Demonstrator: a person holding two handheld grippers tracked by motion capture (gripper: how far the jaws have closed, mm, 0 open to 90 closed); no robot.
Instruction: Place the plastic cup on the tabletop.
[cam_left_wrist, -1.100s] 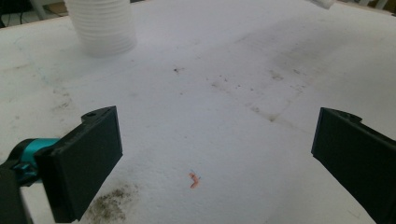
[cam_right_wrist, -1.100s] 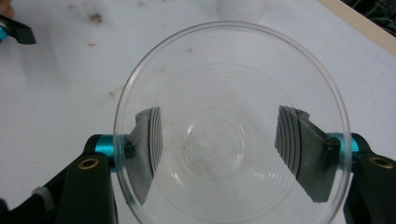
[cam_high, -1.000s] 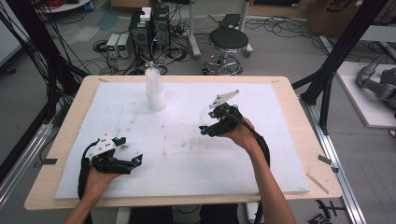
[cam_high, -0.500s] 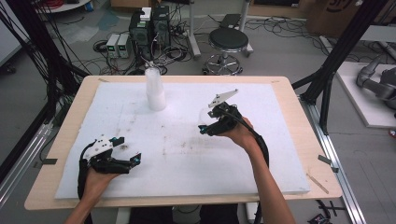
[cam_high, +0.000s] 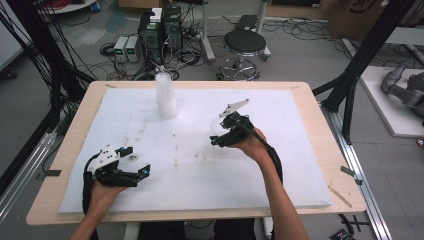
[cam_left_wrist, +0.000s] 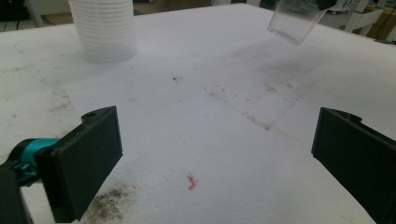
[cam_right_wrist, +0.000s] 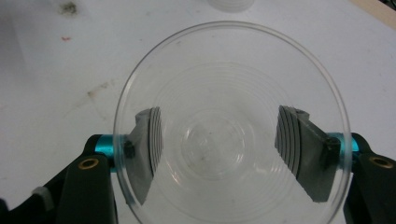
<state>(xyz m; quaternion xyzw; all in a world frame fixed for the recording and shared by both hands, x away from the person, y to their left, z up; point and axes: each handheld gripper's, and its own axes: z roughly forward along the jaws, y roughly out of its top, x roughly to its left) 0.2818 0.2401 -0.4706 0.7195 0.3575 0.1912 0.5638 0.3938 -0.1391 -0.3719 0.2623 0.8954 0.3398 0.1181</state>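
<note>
White foam covers the bench, with a cup stack at eleven o'clock. Right claw, near centre, is clamped on a clear cup held above the foam. Left claw, at seven o'clock, stands apart, empty.

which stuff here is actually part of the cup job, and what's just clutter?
In the job:
- clear plastic cup, clamped from outside in the right gripper
- stack of cups at the far side of the white foam mat
- left gripper, open, nothing held

Lying about:
- round stool
- computer boxes and cables on the floor
- small orange scrap on the mat
</note>
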